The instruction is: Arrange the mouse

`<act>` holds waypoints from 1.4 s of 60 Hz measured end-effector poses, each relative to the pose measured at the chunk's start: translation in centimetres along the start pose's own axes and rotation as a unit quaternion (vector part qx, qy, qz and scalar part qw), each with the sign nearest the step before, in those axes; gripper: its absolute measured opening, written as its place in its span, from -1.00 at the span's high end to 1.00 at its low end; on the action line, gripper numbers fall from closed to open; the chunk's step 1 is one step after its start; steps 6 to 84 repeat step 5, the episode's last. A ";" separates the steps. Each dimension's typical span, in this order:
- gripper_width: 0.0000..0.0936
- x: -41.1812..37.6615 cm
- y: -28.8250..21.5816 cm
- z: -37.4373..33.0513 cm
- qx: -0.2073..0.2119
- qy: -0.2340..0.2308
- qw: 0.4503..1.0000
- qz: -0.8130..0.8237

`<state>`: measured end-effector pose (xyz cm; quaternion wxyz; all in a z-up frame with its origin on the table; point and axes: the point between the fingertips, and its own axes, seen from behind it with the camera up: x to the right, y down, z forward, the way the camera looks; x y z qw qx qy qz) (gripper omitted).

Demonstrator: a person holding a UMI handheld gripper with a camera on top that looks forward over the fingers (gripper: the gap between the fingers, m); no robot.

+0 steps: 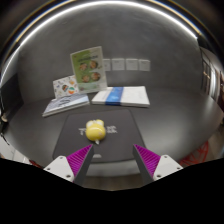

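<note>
While the gripper (111,160) is hovering low over the desk (175,118), its two fingers are standing apart at the bottom of the frame, their purple pads (77,158) gripping nothing. Just ahead of them, at the centre of the frame, a small yellow mouse (95,130) is sitting on a dark mouse mat (112,140); its exact shape is hard to make out. Beyond the mat, a blue-and-white book (122,96) is lying flat right of centre, a picture book (66,104) is lying at centre left, and an illustrated card (87,66) is standing upright in the upper left.
</note>
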<state>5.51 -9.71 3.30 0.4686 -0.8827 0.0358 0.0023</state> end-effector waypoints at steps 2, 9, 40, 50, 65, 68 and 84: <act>-0.79 1.6 0.9 -1.2 -0.002 0.016 1.000 0.006; -0.80 4.2 2.4 -3.0 -0.005 0.042 0.999 0.017; -0.80 4.2 2.4 -3.0 -0.005 0.042 0.999 0.017; -0.80 4.2 2.4 -3.0 -0.005 0.042 0.999 0.017; -0.80 4.2 2.4 -3.0 -0.005 0.042 0.999 0.017; -0.80 4.2 2.4 -3.0 -0.005 0.042 0.999 0.017; -0.80 4.2 2.4 -3.0 -0.005 0.042 0.999 0.017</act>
